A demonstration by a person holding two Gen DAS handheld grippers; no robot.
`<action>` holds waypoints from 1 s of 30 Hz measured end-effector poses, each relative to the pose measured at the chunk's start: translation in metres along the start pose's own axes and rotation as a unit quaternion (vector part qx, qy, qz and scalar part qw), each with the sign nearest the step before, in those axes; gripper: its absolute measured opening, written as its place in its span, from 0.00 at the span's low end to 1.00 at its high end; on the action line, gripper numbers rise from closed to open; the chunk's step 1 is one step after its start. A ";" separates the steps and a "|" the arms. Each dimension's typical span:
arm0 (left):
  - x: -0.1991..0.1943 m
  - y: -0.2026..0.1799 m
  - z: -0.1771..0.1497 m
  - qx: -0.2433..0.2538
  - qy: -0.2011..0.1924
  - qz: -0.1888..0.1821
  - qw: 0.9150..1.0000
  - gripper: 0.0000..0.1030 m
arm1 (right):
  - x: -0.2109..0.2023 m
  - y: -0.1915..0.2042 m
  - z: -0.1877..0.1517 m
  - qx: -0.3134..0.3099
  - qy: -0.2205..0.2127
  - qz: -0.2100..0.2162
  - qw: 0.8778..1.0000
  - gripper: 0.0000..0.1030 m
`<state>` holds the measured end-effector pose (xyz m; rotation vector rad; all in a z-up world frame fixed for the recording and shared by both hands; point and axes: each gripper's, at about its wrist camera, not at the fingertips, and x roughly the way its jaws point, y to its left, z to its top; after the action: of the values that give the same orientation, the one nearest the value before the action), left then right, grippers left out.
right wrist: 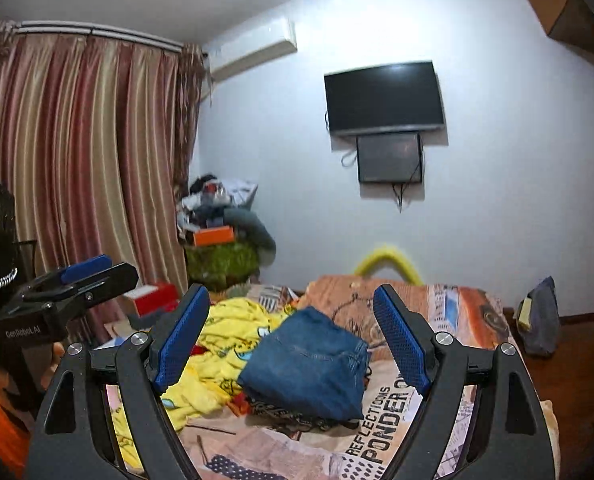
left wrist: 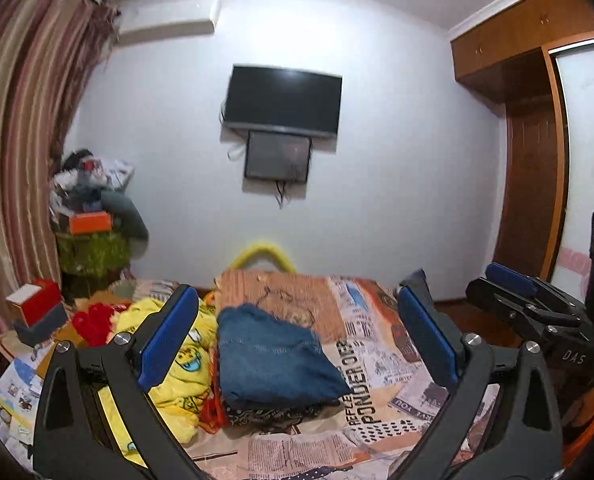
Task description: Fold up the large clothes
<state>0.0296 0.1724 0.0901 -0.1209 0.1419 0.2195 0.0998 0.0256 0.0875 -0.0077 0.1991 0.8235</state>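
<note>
Left wrist view looks out over a bed spread with a newspaper-print sheet (left wrist: 381,396), and the left gripper (left wrist: 297,340) is held above it with its blue-padded fingers (left wrist: 169,340) spread wide and nothing between them. Straight ahead of it, folded blue jeans (left wrist: 273,356) lie on top of a dark patterned garment (left wrist: 265,414) whose edge pokes out at the near side. Just left of the jeans sits a crumpled yellow cartoon-print garment (left wrist: 181,360), touching the pile, with a bit of red cloth (left wrist: 93,322) farther left. An orange-brown printed blanket (left wrist: 281,296) lies beyond the jeans toward the far end of the bed. At the right edge the right gripper (left wrist: 517,292) shows from the side, above the bed's right margin.

In the right wrist view, the right gripper (right wrist: 293,340) is likewise wide apart and holding nothing, with the jeans (right wrist: 309,368) between and beyond its fingers. The left gripper (right wrist: 85,272) appears at the left.

On the far wall hangs a dark television (left wrist: 283,100) with a smaller screen (left wrist: 277,156) below it, an air conditioner (left wrist: 169,20) up left. Striped curtains (left wrist: 21,128) hang on the left, a wooden wardrobe (left wrist: 533,128) stands on the right, and a cluttered pile with an orange box (left wrist: 90,222) sits in the far left corner.
</note>
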 end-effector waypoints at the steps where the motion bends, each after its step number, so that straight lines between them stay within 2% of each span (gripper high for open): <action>1: -0.006 -0.002 -0.001 0.003 -0.009 0.009 1.000 0.98 | -0.004 0.001 0.000 0.000 -0.006 -0.002 1.000 0.79; 6: -0.027 -0.016 -0.009 0.028 -0.034 0.031 0.999 0.98 | -0.009 0.002 -0.008 0.003 -0.019 -0.009 1.000 0.83; 11: -0.024 -0.019 -0.014 0.032 -0.031 0.041 0.998 0.99 | -0.011 0.005 -0.017 -0.001 -0.020 -0.037 0.999 1.00; 16: -0.022 -0.015 -0.020 0.013 -0.018 0.029 0.999 0.99 | -0.007 0.003 -0.017 -0.002 -0.018 -0.054 0.998 1.00; 30: -0.010 -0.005 -0.030 0.007 0.002 0.041 0.999 0.99 | -0.010 0.002 -0.024 -0.001 -0.004 -0.058 0.998 1.00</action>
<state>0.0172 0.1618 0.0629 -0.1023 0.1531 0.3002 0.0877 0.0170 0.0663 -0.0183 0.1878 0.7083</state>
